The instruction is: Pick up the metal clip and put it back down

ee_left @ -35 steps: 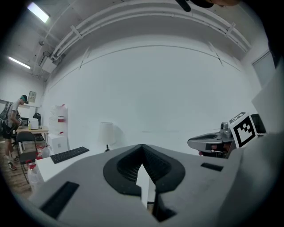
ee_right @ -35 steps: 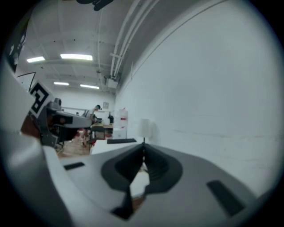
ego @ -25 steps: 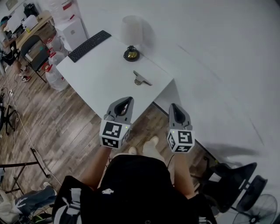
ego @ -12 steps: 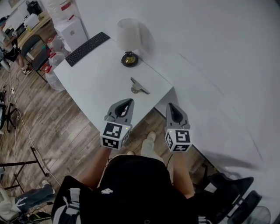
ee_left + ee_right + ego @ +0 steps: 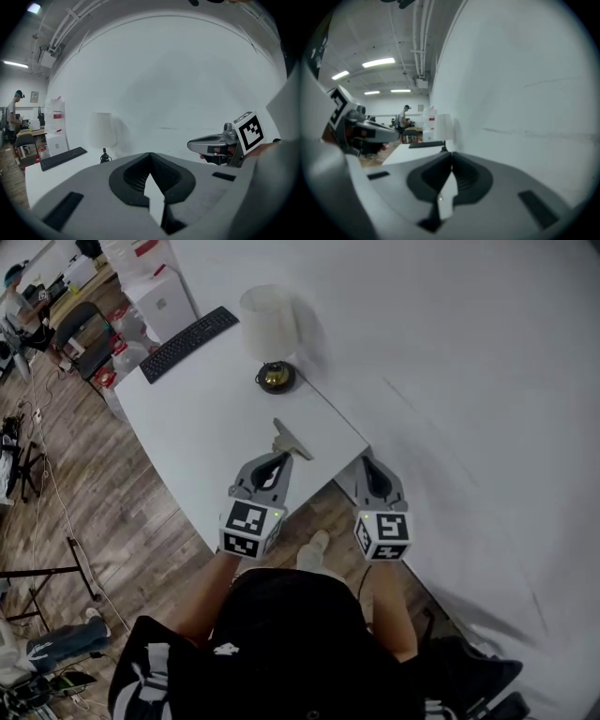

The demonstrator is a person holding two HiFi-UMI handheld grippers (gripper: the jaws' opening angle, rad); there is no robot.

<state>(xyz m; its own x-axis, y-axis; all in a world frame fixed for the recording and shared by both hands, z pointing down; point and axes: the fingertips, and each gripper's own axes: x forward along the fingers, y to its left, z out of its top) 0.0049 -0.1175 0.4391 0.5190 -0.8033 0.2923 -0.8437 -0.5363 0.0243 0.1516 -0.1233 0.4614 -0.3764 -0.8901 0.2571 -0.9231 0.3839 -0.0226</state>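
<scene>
The metal clip [image 5: 290, 440] lies flat on the white bench [image 5: 202, 423], close to the bench's near corner and well short of the lamp. The tip of the left hand-held gripper [image 5: 275, 463] sits just beside the clip on its near side; whether they touch cannot be told from the head view, and the left gripper view does not show the clip at all. This hand-held gripper's jaws are pressed together, with nothing between them. The right hand-held gripper [image 5: 368, 466] hangs past the bench's corner, over the wooden floor [image 5: 141, 521] and near the white wall [image 5: 450, 381]. Its jaws meet at the tip too and are empty. Farther back on the bench, a lamp [image 5: 267, 315] with a pale shade stands on a dark round base, and a black keyboard [image 5: 187, 337] lies at the far edge.
</scene>
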